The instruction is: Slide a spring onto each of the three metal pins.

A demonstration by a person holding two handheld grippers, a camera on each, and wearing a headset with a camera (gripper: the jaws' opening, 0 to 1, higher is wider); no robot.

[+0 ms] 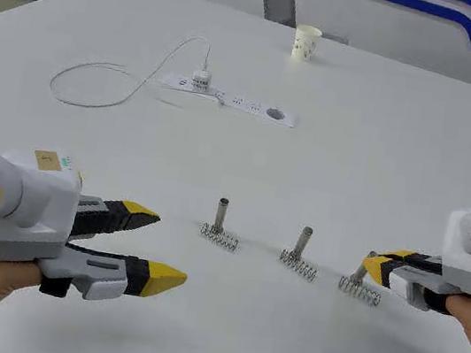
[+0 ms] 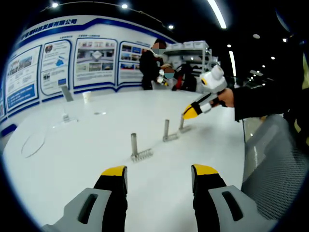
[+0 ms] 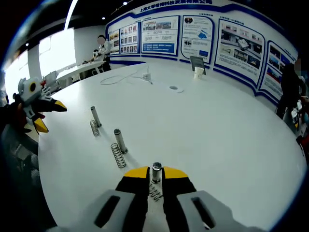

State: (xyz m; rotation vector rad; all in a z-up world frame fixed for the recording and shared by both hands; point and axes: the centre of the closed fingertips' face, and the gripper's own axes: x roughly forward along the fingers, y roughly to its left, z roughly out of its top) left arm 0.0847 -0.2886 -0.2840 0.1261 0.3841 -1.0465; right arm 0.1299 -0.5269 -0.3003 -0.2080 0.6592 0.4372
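Your left gripper [image 1: 161, 247] is nearest you, low and well to the left of the middle pin [image 1: 303, 240], its jaws spread wide with nothing between them. Your right gripper [image 1: 380, 267] sits to the right of the middle pin, yellow tips drawn close on either side of the right pin [image 3: 156, 169]. The right gripper view shows a gap about as narrow as the pin itself, and whether the jaws pinch it or merely flank it cannot be told. Count three pins standing upright in a row on the white table [image 1: 355, 160]: the left pin [image 1: 222, 213], the middle one and the right one. Count three springs too, none threaded yet, each lying on its side at the foot of its pin: the left spring [image 1: 219, 238], the middle spring [image 1: 298, 265] just beside the middle pin's base, and the right spring [image 1: 359, 290] beneath your right jaws. Judge the springs as light, thin-wire coils: soft, quick to roll, likely to squash or flick away under a hard squeeze. Take one gently across its coils near the middle, leaving an open end free to meet the pin top. The pins look stiff but narrow-footed, so a sideways nudge may topple one. Beyond the middle pin and to its left lie one power strip [image 1: 238, 103] and one looped white cable [image 1: 96, 92]; farthest beyond it stands one paper cup [image 1: 306, 43].
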